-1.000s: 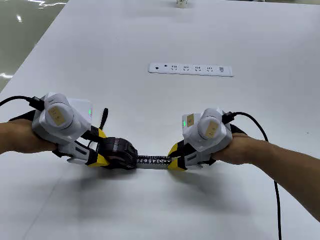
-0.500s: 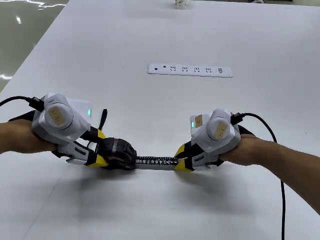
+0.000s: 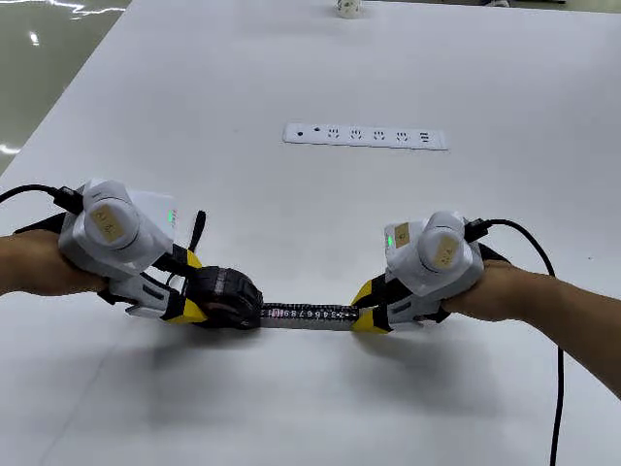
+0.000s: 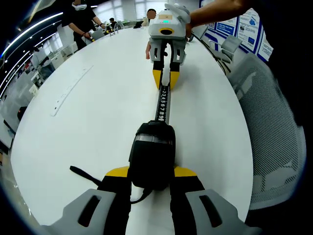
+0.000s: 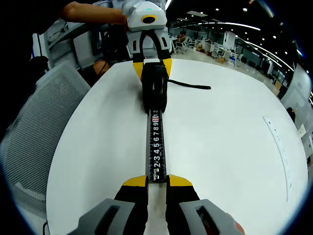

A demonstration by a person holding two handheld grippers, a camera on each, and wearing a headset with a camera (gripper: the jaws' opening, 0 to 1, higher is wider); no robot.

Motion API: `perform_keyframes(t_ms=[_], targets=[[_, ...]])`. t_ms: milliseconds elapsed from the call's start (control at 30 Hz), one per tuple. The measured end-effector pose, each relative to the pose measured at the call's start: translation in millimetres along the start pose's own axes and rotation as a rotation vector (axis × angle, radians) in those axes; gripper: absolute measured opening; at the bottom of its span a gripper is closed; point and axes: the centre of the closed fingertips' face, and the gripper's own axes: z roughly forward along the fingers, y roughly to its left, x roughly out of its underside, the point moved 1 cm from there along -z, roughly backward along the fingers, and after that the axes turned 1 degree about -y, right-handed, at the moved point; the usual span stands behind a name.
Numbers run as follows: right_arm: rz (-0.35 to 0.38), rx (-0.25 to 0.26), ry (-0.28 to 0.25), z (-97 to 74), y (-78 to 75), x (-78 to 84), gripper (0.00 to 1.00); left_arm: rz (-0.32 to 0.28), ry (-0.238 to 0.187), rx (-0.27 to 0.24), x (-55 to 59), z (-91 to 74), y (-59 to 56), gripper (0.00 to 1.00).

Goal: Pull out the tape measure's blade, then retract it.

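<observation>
The black tape measure case point(image 3: 225, 296) lies on the white table point(image 3: 291, 58), well apart from the power strip point(image 3: 365, 136) on its near side and off the strip's left end. The left gripper point(image 3: 192, 301) has its yellow-tipped jaws clamped on the case from either side. The blade point(image 5: 156, 147) is drawn out of the case and runs parallel to the power strip, its numbered face up. The right gripper point(image 3: 370, 311), also nearer the person than the power strip and about level with the strip's right half, has its jaws pinched together on the blade's end. A black wrist strap point(image 5: 188, 86) trails from the case on the side towards the power strip.
</observation>
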Motion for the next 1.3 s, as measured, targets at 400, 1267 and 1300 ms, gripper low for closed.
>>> perform_keyframes(t_ms=[400, 1267, 1300], targets=[[0.007, 0.003, 0.006, -9.1, 0.9, 11.1, 0.09, 0.000, 0.005, -0.002, -0.2, -0.1, -0.4, 0.24], [0.029, 0.013, 0.048, -36.1, -0.1, 42.8, 0.09, -0.010, 0.005, -0.004, -0.9, 0.3, -0.8, 0.25], [0.030, 0.014, 0.051, -37.8, 0.2, 44.9, 0.09, -0.010, 0.005, -0.004, -0.9, 0.4, -0.9, 0.25]])
